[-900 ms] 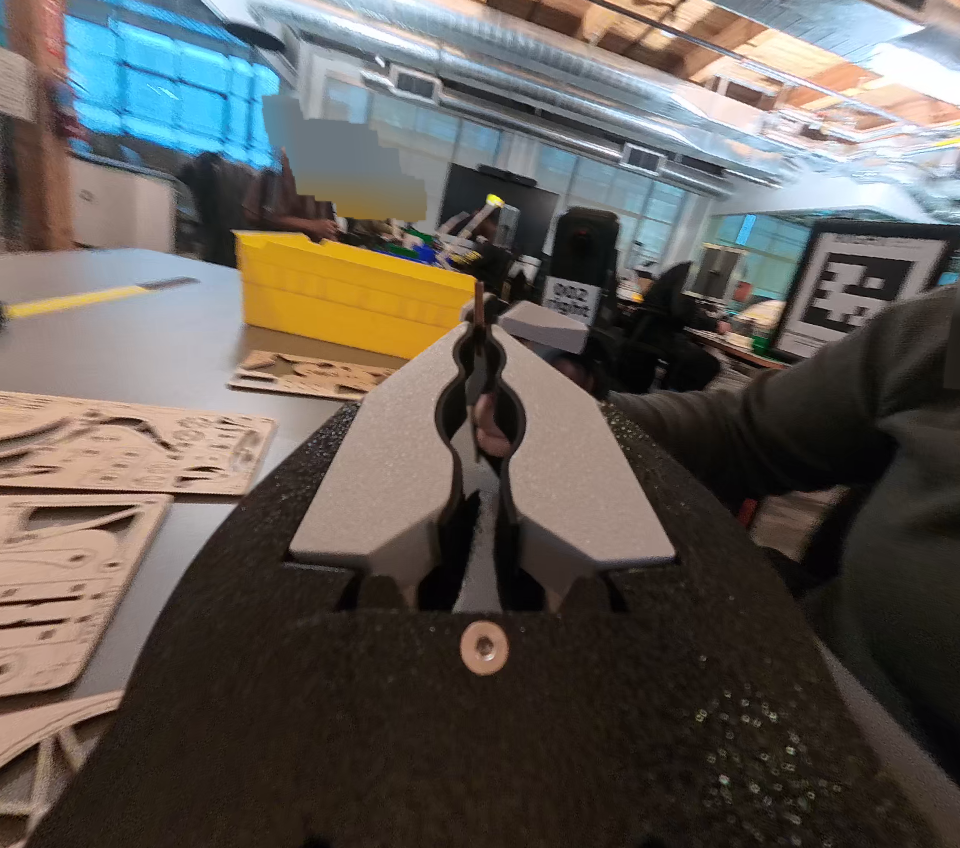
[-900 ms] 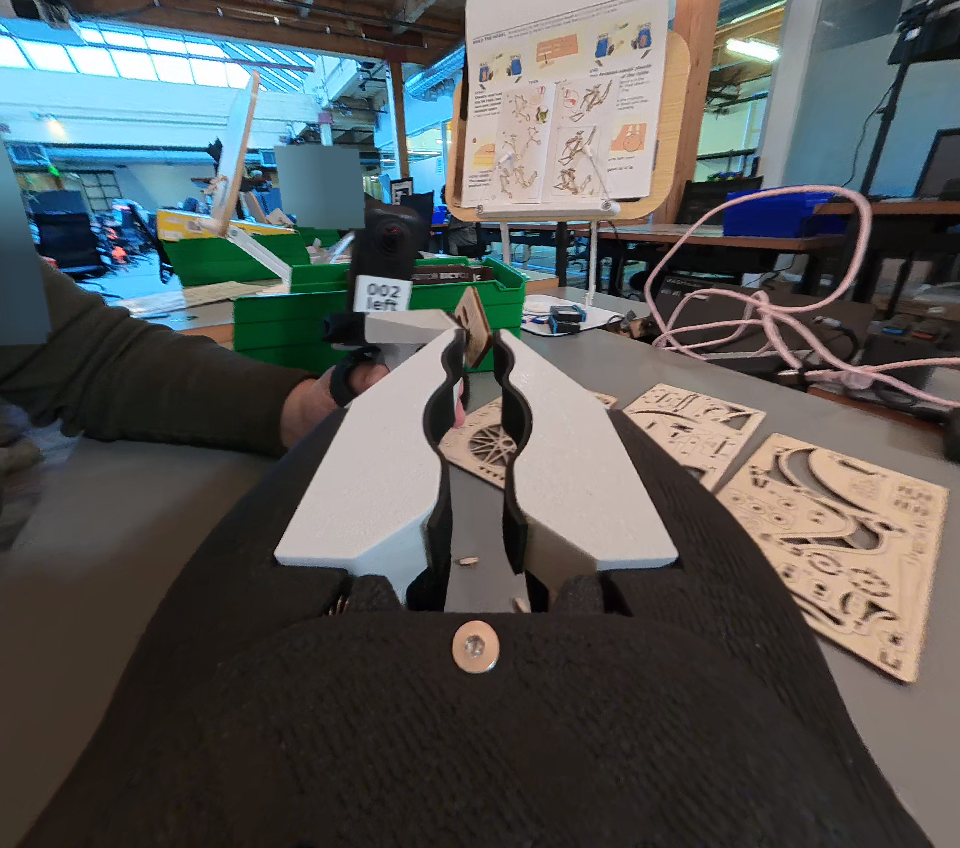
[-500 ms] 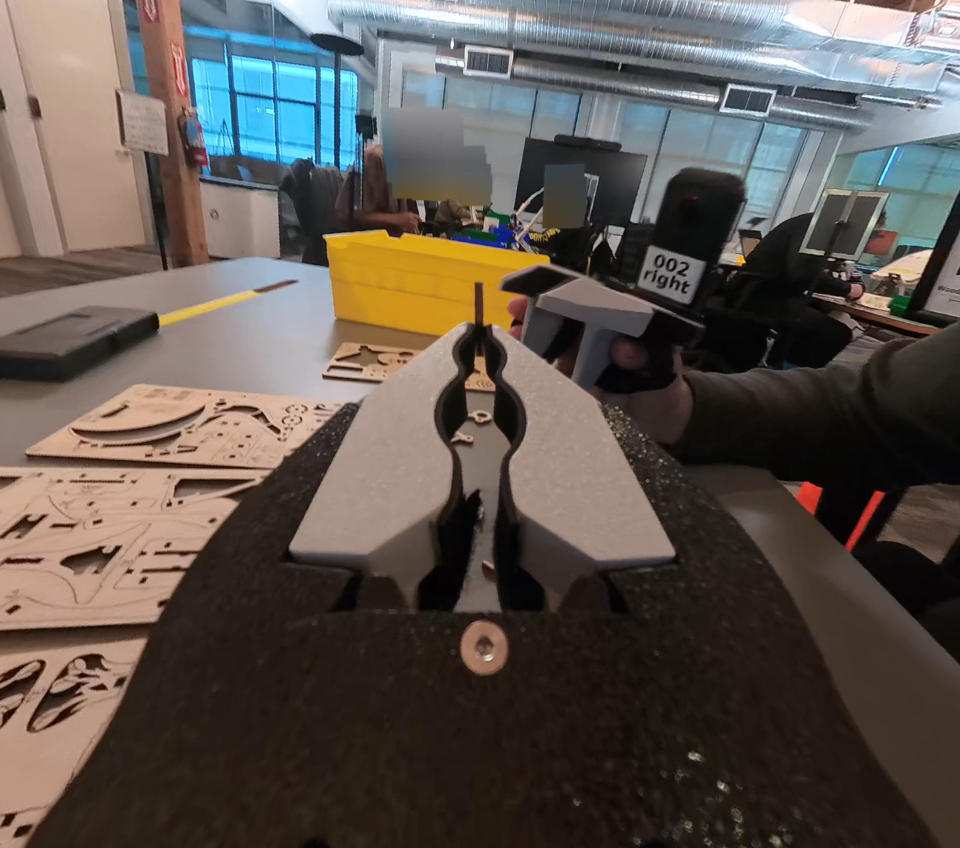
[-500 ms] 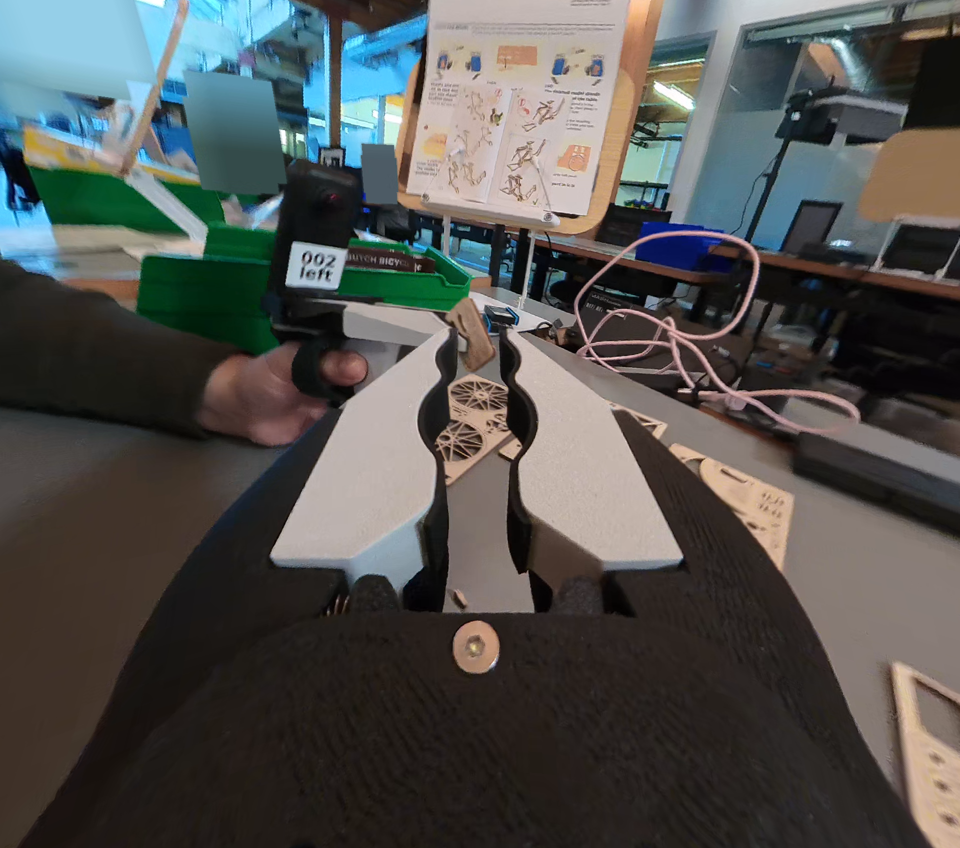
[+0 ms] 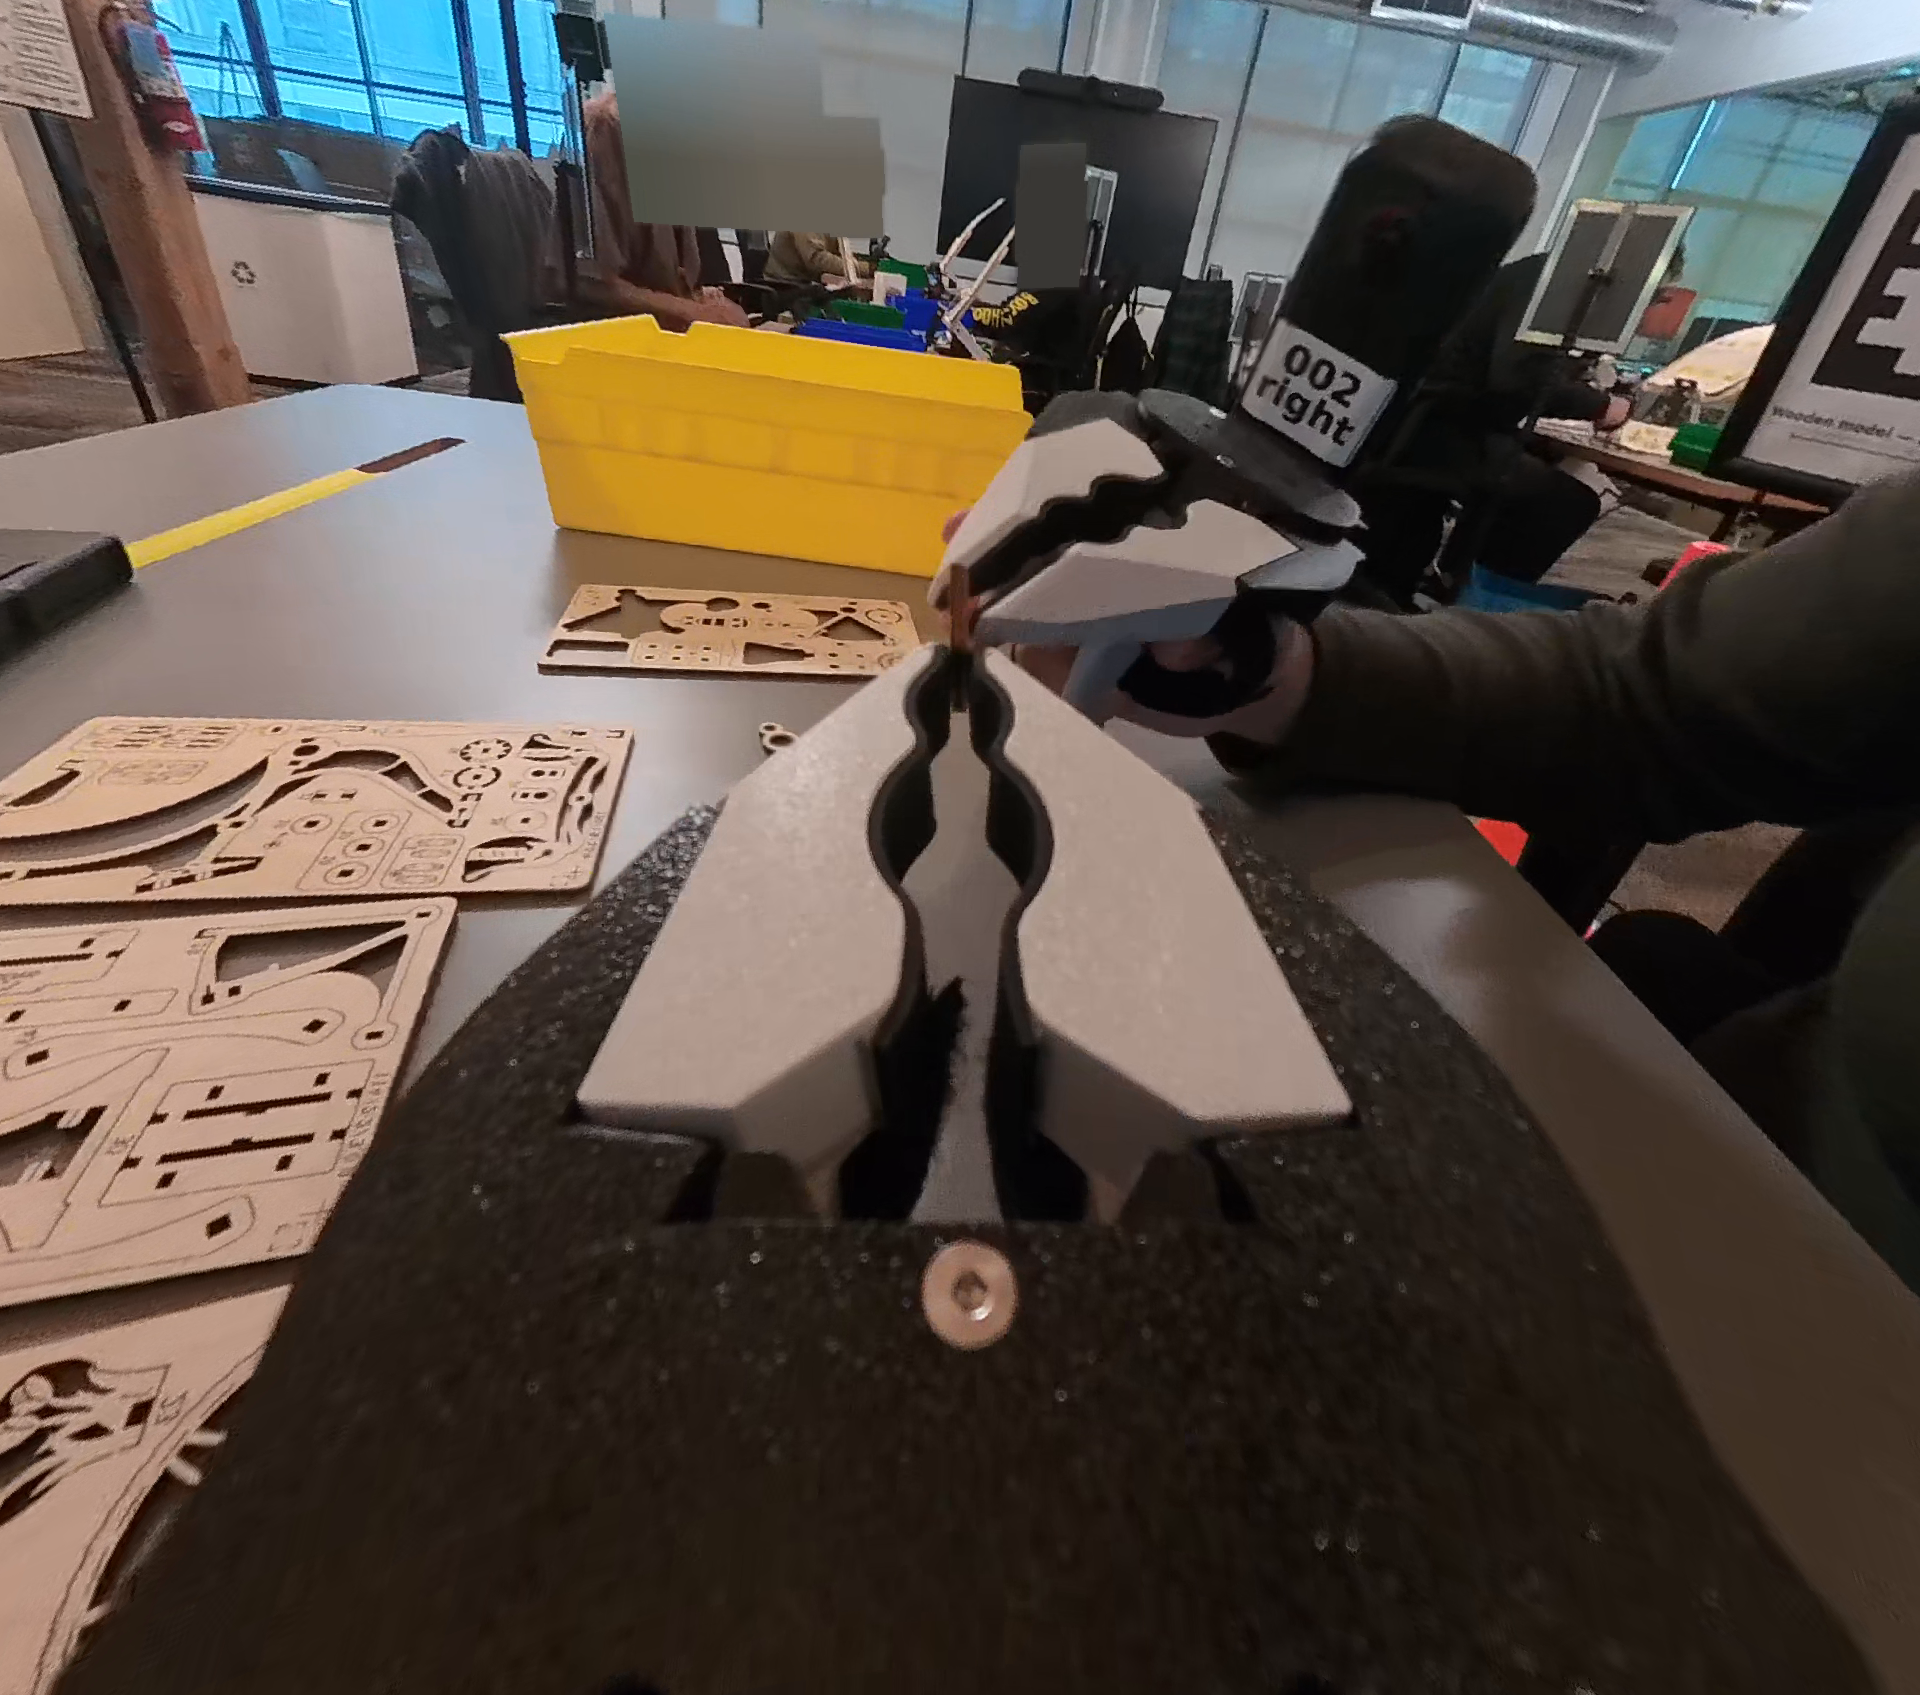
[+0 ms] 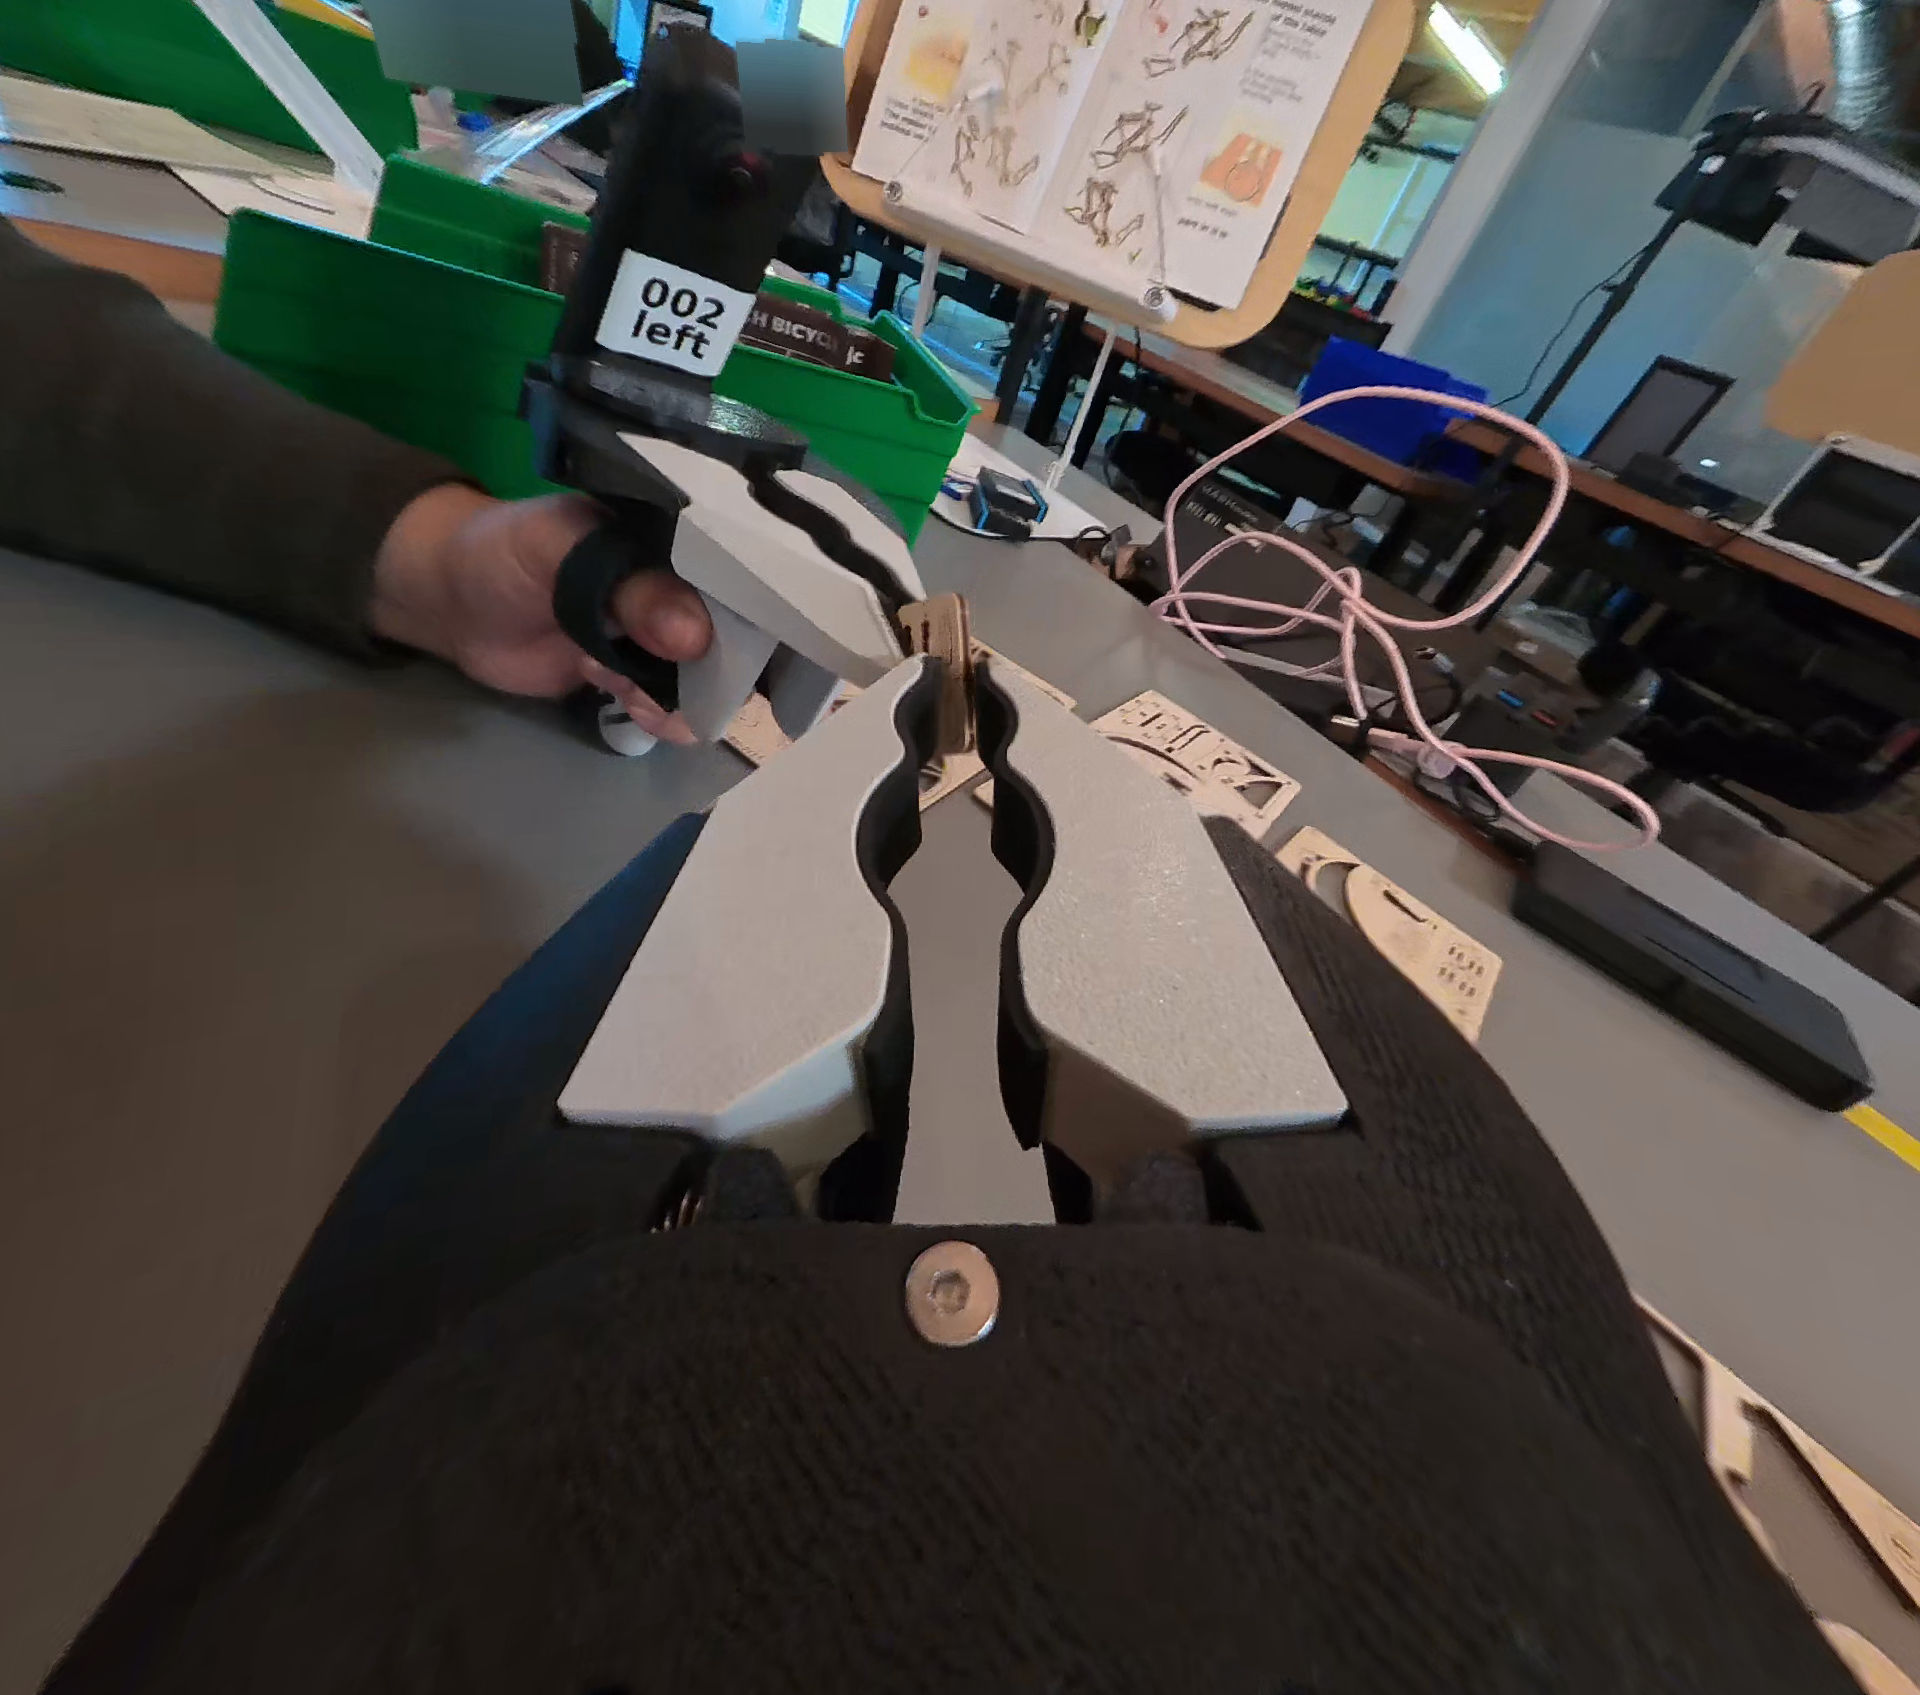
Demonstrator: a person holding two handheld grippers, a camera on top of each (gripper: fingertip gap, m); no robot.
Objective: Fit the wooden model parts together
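Left tongs and right tongs, each clamped on a small flat tan wooden part, meet mid-air above grey counter; slight misalignment risks splitting the thin tab.

Wooden sheets lie on the table before the bin.
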